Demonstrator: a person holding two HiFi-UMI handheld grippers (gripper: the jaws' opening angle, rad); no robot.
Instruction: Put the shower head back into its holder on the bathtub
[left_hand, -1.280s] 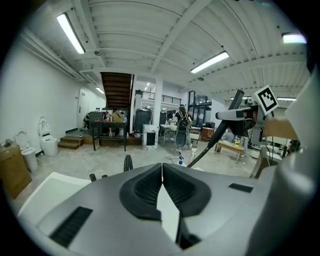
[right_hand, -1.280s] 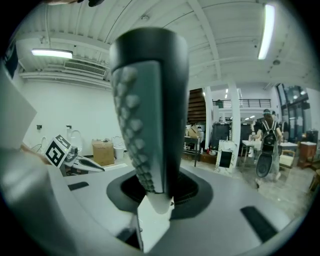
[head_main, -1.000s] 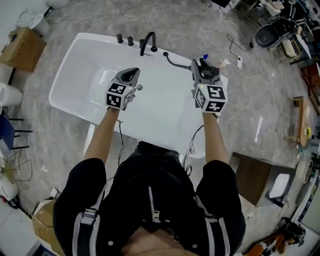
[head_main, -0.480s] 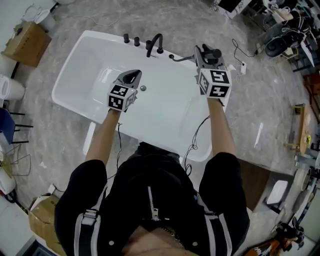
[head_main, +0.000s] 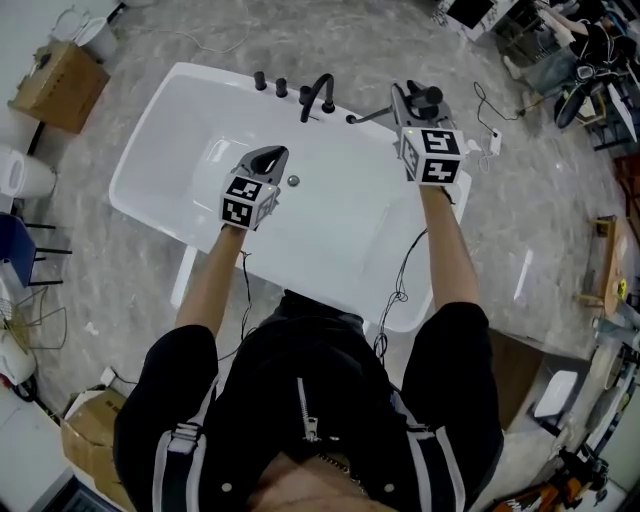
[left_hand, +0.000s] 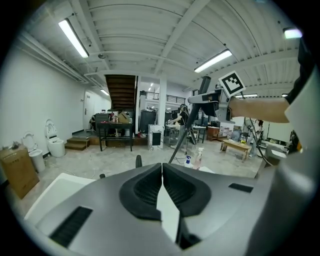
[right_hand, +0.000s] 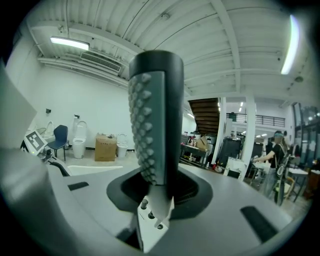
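Shower head (right_hand: 155, 115) is pinched upright between the right hand-held gripper's (right_hand: 155, 197) jaws, projecting above them. Left hand-held gripper (left_hand: 162, 172) is pressed together, empty, above the bathtub (head_main: 330, 235).

Bright, even indoor light throughout. Head view: sharp; white tub (head_main: 170, 150) nearly washed out, faint soft shadows inside, picture edges bowed. Gripper views: heavy fisheye, black corners; strip lights (left_hand: 74, 37) overhead blown out, same glare in right view; near foreground slightly soft.
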